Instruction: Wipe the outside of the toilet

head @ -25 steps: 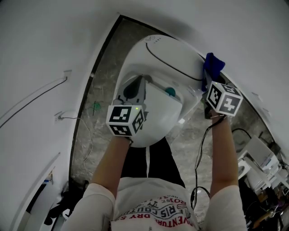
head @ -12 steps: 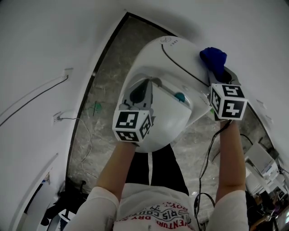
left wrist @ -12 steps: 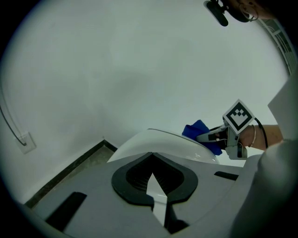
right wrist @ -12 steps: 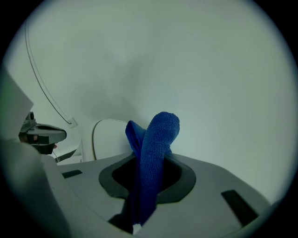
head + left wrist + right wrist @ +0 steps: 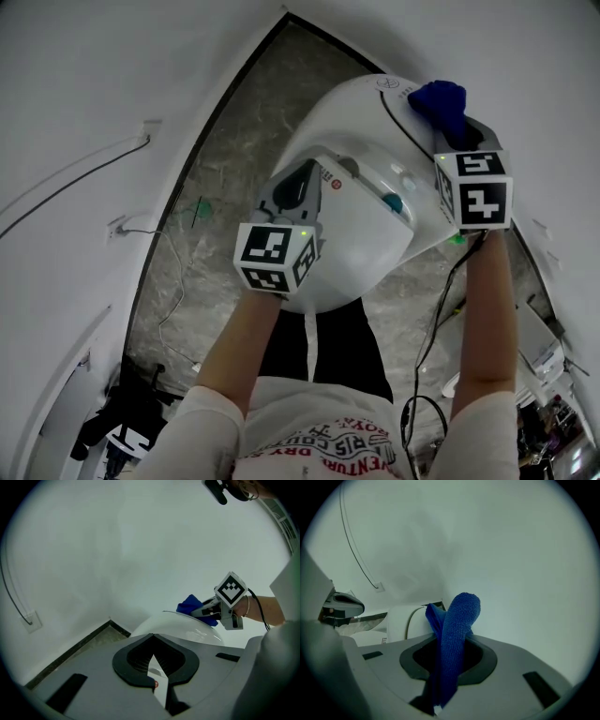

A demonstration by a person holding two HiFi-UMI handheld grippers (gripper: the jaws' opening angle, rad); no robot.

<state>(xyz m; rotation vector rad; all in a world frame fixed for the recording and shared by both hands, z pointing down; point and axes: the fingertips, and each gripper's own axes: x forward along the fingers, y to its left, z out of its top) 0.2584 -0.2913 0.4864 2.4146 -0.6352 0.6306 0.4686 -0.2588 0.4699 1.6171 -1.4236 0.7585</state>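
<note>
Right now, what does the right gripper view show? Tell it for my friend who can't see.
The right gripper is shut on a blue cloth, which sticks up between its grey jaws. Behind it, on the left, is part of the white toilet, and a plain white wall fills the rest.

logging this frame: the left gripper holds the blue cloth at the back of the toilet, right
No, the right gripper holds the blue cloth at the back of the toilet; the right gripper view shows it clamped between that gripper's jaws.
</note>
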